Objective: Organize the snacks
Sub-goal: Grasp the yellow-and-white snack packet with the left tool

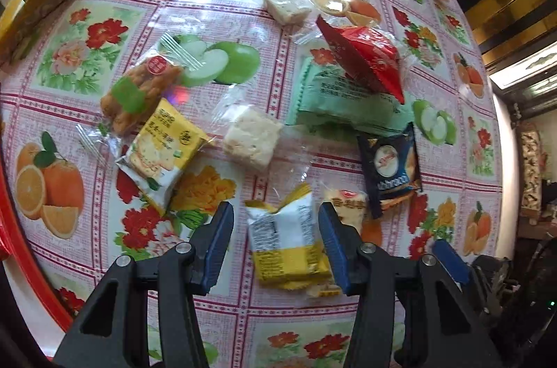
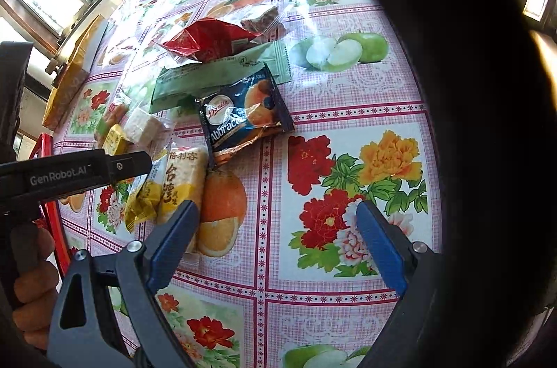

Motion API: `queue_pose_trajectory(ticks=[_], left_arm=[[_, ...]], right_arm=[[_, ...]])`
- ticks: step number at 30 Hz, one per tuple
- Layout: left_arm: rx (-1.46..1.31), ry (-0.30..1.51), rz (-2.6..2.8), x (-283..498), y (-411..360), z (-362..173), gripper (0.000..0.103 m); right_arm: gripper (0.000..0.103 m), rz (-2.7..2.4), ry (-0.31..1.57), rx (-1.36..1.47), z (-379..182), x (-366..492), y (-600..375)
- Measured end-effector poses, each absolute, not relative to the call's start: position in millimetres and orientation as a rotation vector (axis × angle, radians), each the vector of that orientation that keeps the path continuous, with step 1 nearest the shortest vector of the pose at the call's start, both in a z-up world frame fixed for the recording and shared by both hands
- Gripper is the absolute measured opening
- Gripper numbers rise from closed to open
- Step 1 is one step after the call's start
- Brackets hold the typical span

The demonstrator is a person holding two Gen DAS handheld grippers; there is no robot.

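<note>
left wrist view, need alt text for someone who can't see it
The left gripper points down with its blue jaws open on either side of a yellow and white snack packet lying on a table covered in a fruit-and-flower oilcloth. Beyond it lie a dark blue packet, a red packet on a mint green packet, and clear-wrapped snacks.
</note>
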State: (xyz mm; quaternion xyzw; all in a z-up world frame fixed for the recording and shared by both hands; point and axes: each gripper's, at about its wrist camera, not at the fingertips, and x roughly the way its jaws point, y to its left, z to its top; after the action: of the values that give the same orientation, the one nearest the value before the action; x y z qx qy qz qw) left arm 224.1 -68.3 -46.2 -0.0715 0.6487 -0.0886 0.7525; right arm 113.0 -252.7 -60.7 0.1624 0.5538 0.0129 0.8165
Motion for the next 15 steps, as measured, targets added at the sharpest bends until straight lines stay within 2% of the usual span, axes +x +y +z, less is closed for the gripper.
queue_pose_trajectory(ticks=[10,11,12,13,15], left_arm=[[-0.112,1.450,-0.202,224,-79,-63,0.052],[-0.100,1.456,-0.188,224,-76,-63,0.050],[-0.084,1.463,-0.180,221,-72,-65,0.043],[-0.054,1.467,-0.168,219,-71,-67,0.041],[-0.023,1.464,-0.152,212,-66,-66,0.041]], right_arm=[[0.092,0.053,1.166,0.348,-57,117,-246],[0.092,0.055,1.163,0.351,-57,117,-245],[0.092,0.055,1.160,0.355,-57,117,-244],[0.092,0.057,1.160,0.360,-57,118,-242],[0.092,0.063,1.159,0.358,-57,119,-238]])
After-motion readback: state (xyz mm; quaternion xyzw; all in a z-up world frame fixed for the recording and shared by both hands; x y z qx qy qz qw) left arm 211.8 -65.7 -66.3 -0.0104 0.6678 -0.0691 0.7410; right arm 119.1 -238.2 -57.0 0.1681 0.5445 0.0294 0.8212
